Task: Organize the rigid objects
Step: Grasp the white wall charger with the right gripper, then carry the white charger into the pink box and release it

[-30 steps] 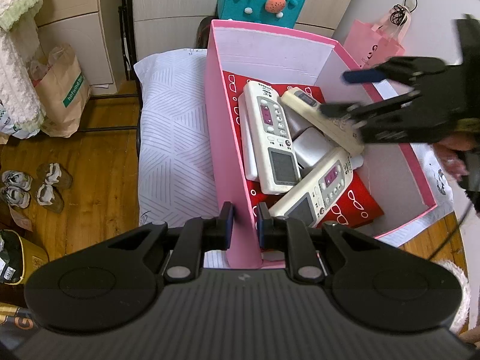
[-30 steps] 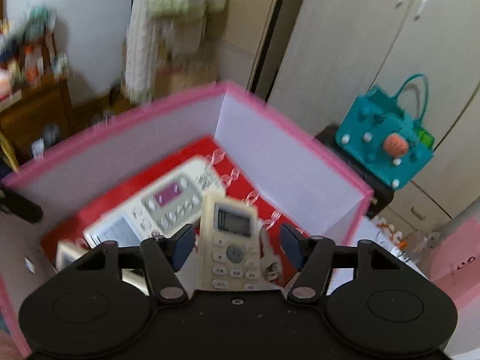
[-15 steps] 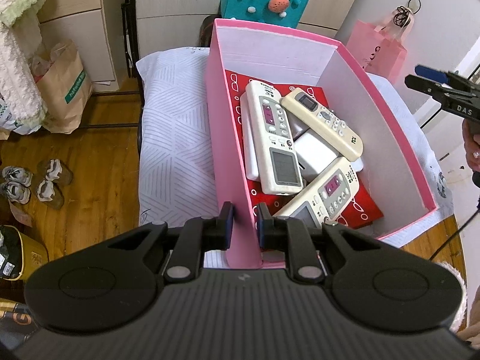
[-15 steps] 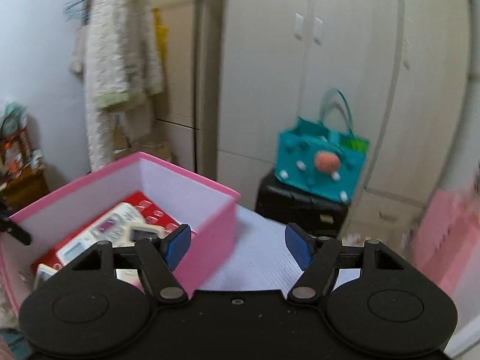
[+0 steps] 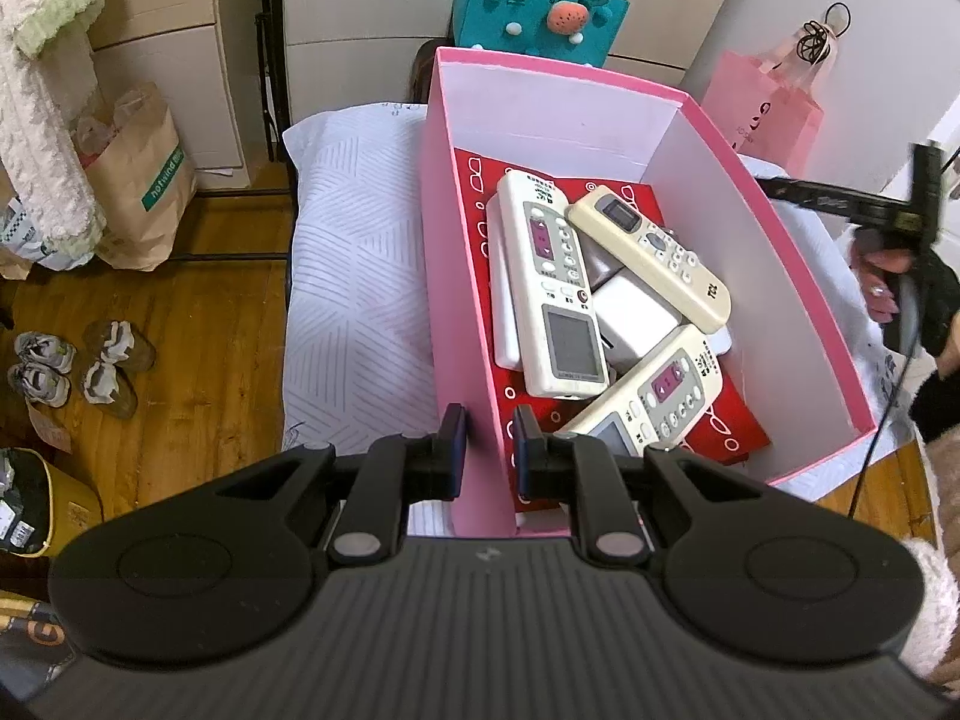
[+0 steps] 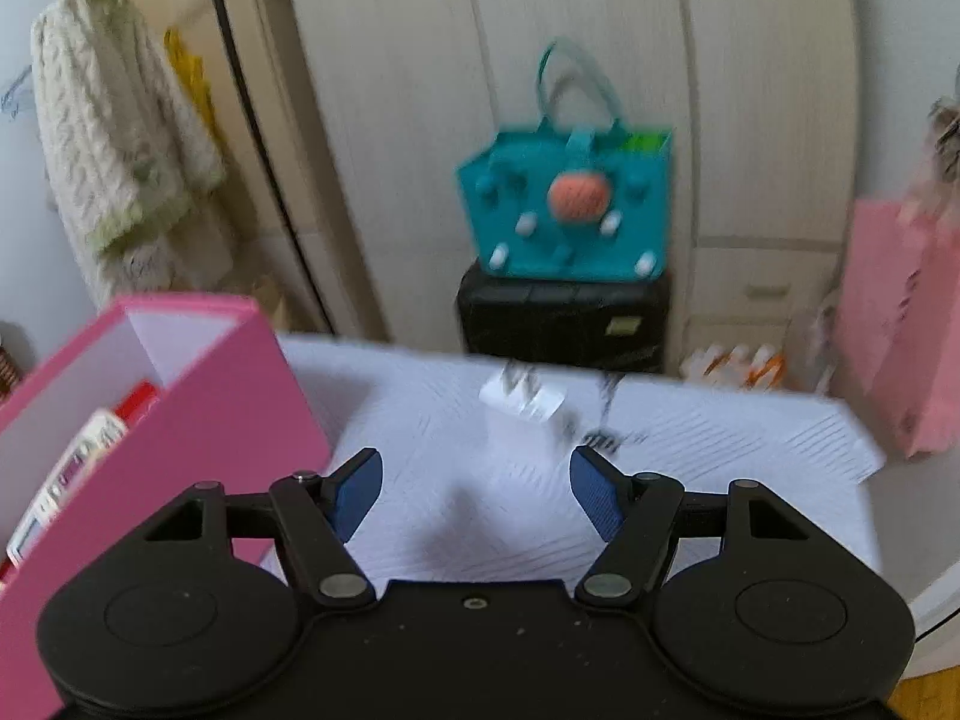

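Note:
A pink box (image 5: 456,276) stands on a white patterned table (image 5: 354,276). Inside it lie three cream remote controls (image 5: 555,288) and white adapters over a red liner. My left gripper (image 5: 489,450) is shut on the box's near left wall. My right gripper (image 6: 474,489) is open and empty, outside the box and above the table, pointing at a small white plug adapter (image 6: 522,405) lying on the cloth. The box's right side (image 6: 180,432) shows at the left of the right wrist view. The right gripper also shows at the right edge of the left wrist view (image 5: 840,201).
A teal felt bag (image 6: 570,204) sits on a black case (image 6: 564,318) behind the table. A pink paper bag (image 6: 900,324) hangs at the right. Wardrobe doors stand behind. Shoes (image 5: 78,360) and a brown paper bag (image 5: 144,180) are on the wooden floor at the left.
My right gripper released a cream remote into the box, then pulled out and swung right over the table. The left gripper has kept its hold on the box wall.

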### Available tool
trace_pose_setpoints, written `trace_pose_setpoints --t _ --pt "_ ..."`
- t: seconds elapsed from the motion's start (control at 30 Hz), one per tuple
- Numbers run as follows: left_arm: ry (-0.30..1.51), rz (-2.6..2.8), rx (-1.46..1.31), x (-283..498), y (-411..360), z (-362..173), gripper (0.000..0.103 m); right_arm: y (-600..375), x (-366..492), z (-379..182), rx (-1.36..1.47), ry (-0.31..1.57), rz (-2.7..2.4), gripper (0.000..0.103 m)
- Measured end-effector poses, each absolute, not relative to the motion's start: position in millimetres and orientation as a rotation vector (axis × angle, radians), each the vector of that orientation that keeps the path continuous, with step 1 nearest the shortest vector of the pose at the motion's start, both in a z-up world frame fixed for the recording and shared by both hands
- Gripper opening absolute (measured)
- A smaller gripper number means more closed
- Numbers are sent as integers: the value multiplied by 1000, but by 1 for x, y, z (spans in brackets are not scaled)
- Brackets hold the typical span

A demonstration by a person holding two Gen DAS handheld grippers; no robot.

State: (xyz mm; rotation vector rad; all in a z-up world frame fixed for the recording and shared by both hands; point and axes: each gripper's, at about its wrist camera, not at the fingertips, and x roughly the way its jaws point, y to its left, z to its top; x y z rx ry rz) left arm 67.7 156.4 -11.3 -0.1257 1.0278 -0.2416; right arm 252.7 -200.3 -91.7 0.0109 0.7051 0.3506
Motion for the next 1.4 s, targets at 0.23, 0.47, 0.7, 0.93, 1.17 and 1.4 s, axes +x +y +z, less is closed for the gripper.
trace_pose_setpoints --t 0.23,0.47,0.7,0.93,1.17,1.4 --pt "1026 -225 -116 67 153 -9 15 -198 293 -117 72 704 258 74" --pt "1044 -223 -125 69 155 -8 14 -194 305 -128 49 633 222 49" --pt "1052 -224 -113 70 153 -5 14 -195 269 -109 100 565 249 49" --pt "1069 -211 -133 72 155 -7 11 -185 197 -53 132 443 389 49" --pt "1078 -197 -120 74 152 -6 10 -129 143 -3 90 482 634 49" --pt "1071 -203 -132 72 154 -6 10 -75 150 -11 229 789 876 49"
